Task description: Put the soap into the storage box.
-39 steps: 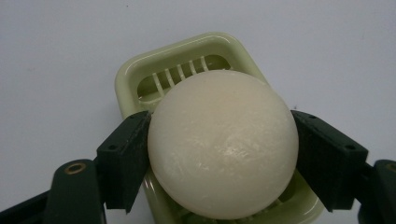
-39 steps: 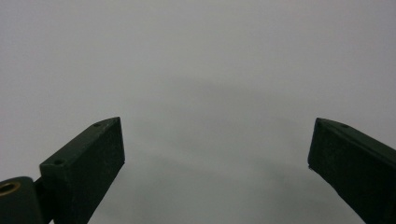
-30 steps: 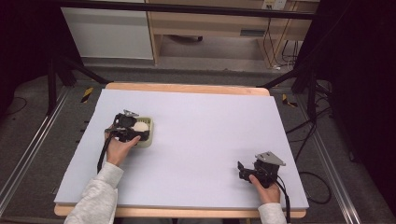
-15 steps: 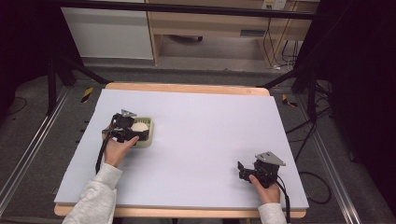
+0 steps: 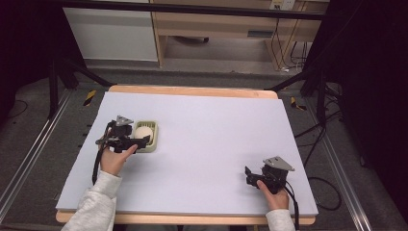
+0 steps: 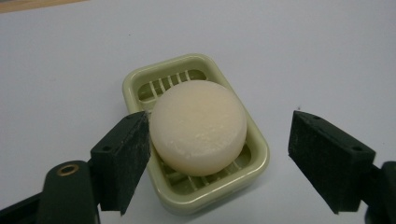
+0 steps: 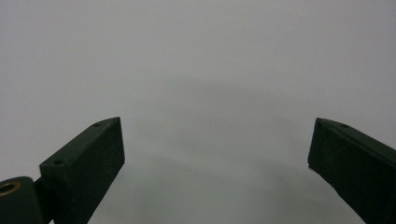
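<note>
No text, label, brand, number or sign can be read in these pictures. The soap [image 6: 198,127] and the green dish [image 6: 256,163] carry no print, and the small label on the furniture behind the table [image 5: 192,91] is too blurred to read.

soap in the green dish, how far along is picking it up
Done: the left gripper is open at the soap, which sits in the green dish. In hand: nothing yet; one of its fingers is at the soap's edge, the other apart. Left: closing and lifting. The right gripper is open, apart, over bare table.
</note>
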Motion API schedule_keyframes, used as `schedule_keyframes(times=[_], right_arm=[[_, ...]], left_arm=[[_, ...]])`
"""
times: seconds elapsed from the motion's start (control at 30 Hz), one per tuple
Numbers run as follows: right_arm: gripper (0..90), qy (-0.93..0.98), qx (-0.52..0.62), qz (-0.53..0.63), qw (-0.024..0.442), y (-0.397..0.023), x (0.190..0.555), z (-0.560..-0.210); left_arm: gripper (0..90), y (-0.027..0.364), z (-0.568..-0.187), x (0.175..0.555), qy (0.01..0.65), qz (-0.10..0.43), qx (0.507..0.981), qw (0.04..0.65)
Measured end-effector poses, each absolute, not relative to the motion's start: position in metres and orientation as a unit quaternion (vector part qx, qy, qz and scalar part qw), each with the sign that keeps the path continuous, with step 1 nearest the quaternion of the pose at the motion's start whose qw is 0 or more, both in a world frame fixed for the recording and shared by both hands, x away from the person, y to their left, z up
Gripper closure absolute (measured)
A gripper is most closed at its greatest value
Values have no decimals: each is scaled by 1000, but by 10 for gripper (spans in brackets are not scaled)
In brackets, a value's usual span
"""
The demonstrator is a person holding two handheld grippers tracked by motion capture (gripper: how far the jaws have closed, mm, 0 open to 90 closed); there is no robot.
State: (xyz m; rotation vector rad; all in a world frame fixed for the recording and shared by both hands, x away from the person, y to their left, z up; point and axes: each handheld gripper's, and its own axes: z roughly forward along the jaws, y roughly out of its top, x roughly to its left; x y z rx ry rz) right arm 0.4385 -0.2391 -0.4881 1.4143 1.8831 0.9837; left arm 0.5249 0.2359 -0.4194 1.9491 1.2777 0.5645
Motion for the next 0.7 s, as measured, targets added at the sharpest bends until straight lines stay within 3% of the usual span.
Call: schedule_keyframes(times=[0.7], right_arm=[[42, 705, 531, 371, 290, -239, 438, -488]], left_arm=[[208, 274, -442, 467, 488, 230, 750, 383]])
